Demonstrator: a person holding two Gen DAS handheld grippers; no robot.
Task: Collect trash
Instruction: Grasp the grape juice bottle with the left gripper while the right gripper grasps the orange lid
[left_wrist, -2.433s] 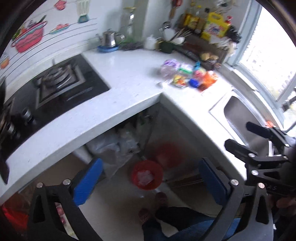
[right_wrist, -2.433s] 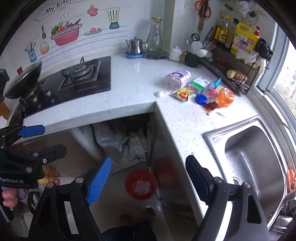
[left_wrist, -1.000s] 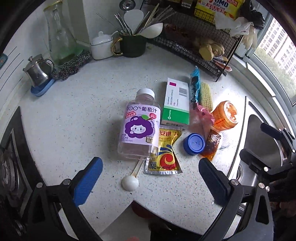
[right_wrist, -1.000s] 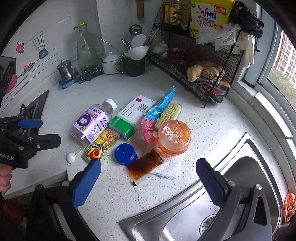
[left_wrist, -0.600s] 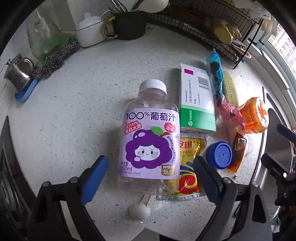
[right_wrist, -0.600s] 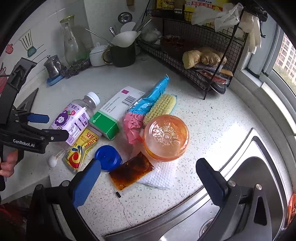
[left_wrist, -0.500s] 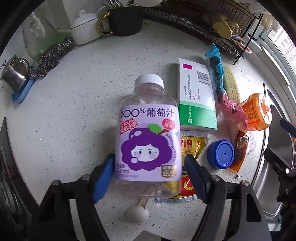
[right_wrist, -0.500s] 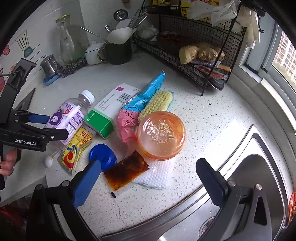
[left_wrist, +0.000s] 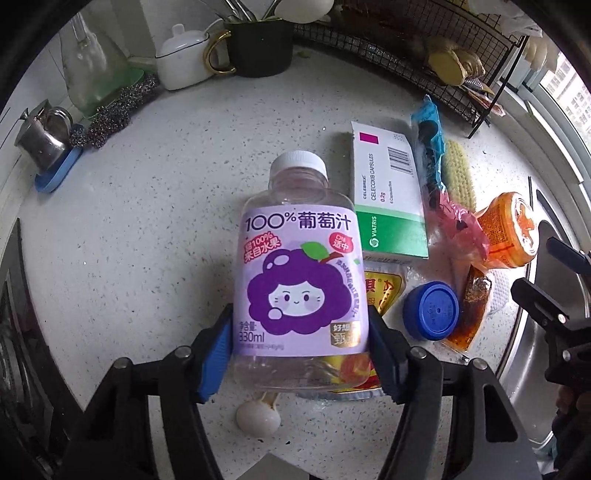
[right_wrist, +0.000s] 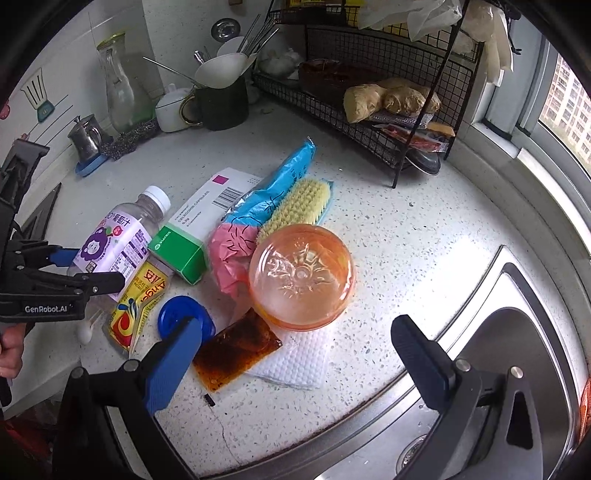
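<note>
The left gripper grips the bottle by its lower body, one blue pad on each side of the label. The bottle lies on its side on the tabletop, cap pointing away, its base over a yellow sachet and a white spoon.

Judged step: secure the bottle and lift it clear.
- Keep the pads square on the label; the round, thin wall may slip or dent.
- Lift straight up so that the sachet and spoon are not dragged.

The right gripper hangs released above the blue lid, sauce packet and orange bowl, touching none. Its likely next pick is the bowl or the packet.
</note>
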